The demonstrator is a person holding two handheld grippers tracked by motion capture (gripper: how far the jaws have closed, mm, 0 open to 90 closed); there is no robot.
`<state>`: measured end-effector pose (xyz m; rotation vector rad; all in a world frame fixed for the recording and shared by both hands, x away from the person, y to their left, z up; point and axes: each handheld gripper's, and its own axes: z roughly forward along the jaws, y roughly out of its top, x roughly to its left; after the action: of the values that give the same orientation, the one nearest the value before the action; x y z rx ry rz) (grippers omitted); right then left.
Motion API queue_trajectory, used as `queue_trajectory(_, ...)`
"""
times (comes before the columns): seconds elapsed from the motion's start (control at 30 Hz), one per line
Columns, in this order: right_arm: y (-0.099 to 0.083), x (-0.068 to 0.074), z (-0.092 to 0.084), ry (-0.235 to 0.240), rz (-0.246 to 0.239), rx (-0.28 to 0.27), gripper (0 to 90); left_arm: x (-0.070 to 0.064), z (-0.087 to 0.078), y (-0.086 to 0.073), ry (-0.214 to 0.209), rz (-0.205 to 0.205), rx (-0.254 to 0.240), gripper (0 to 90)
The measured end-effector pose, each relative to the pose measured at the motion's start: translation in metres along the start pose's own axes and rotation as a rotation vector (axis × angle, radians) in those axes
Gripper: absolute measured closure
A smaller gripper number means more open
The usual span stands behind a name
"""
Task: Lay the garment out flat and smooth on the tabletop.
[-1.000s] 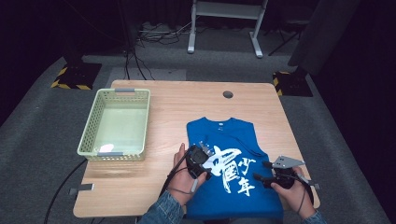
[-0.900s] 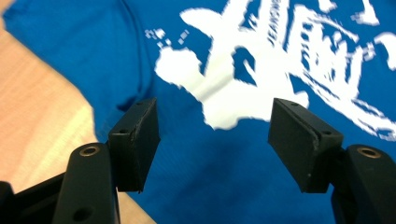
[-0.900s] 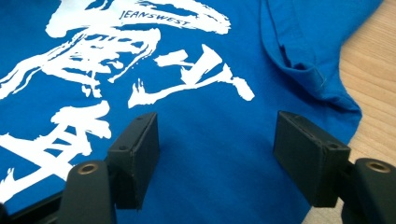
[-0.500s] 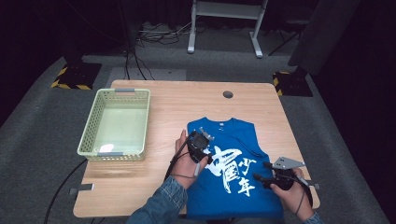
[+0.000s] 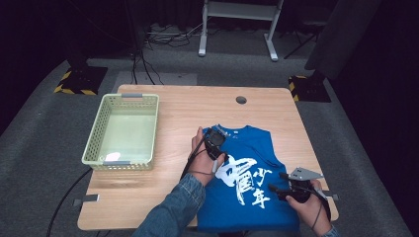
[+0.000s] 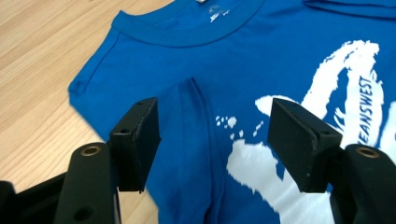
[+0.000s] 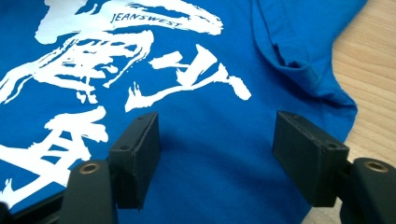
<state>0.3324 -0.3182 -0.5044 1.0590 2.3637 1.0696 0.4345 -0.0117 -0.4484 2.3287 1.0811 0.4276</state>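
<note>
I am holding a claw in each hand over a blue T-shirt (image 5: 249,185) that is lying flat, picture side up, on the near right part of the wooden table (image 5: 178,106). I think the job is just starting: nothing is folded or picked up yet, and the green basket (image 5: 99,133) on the left is sitting nearly empty. My left claw (image 5: 215,139) is hanging near the collar with its jaws spread wide, pinching nothing. My right claw (image 5: 277,181) is waiting by the right edge of the shirt, jaws spread too. The left gripper view is showing a small raised wrinkle (image 6: 198,109) below the collar (image 6: 187,35). The right gripper view is showing a folded-over sleeve (image 7: 299,51), which the high view is too far away to show clearly.
</note>
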Motion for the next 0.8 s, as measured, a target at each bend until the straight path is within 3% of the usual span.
queue_trajectory(0.3, -0.001, 0.003, -0.001, -0.019, 0.018, 0.0, 32.3, 0.004, 0.024, 0.002, 0.013, -0.003, 0.049, 42.7)
queue_trajectory(0.4, 0.0, 0.006, -0.002, -0.031, 0.028, 0.016, 32.2, 0.006, 0.033, 0.0, 0.014, 0.01, 0.097, 61.6)
queue_trajectory(0.43, 0.001, 0.007, -0.003, -0.032, 0.03, 0.027, 32.2, 0.007, 0.033, -0.001, -0.004, 0.007, 0.088, 68.5)
queue_trajectory(0.5, 0.001, 0.008, -0.003, -0.038, 0.035, 0.033, 32.2, 0.007, 0.033, -0.001, 0.018, 0.025, 0.087, 83.7)
queue_trajectory(0.7, 0.003, 0.007, -0.006, -0.037, 0.05, 0.053, 31.4, 0.01, 0.021, 0.001, -0.011, 0.009, 0.038, 86.2)
queue_trajectory(0.8, 0.005, 0.006, -0.007, -0.052, 0.048, 0.037, 29.8, 0.012, 0.013, 0.001, -0.015, 0.006, 0.014, 86.2)
